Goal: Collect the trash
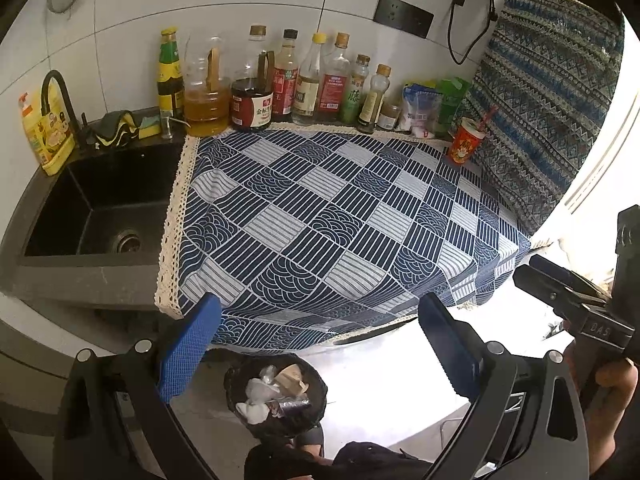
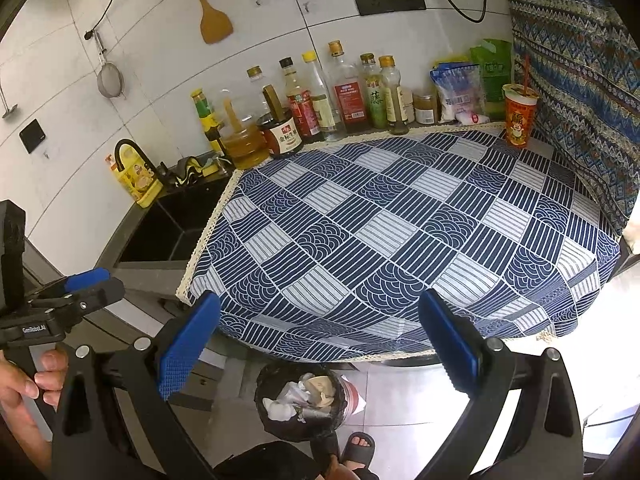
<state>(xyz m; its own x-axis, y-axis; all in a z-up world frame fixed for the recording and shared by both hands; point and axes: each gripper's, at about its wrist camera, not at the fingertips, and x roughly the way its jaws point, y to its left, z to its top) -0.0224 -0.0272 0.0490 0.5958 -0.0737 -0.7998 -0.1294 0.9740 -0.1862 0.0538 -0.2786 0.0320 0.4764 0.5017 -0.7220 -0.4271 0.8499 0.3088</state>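
Note:
A black trash bin point(image 1: 240, 384) stands on the floor below the counter's front edge, holding crumpled white paper, a brown scrap and a foil wrapper; it also shows in the right wrist view point(image 2: 266, 384). A red paper cup with a straw point(image 1: 465, 142) stands at the counter's far right corner, also in the right wrist view point(image 2: 519, 118). My left gripper point(image 1: 320, 344) is open and empty above the bin. My right gripper point(image 2: 320, 344) is open and empty above the bin too. Each gripper shows at the edge of the other's view.
A blue checked cloth point(image 1: 340, 220) covers the counter. Several sauce and oil bottles point(image 1: 280, 80) line the back wall. A black sink point(image 1: 100, 200) lies to the left with a faucet and sponges. A patterned curtain point(image 1: 552, 100) hangs at right. My sandaled foot point(image 2: 360, 450) is beside the bin.

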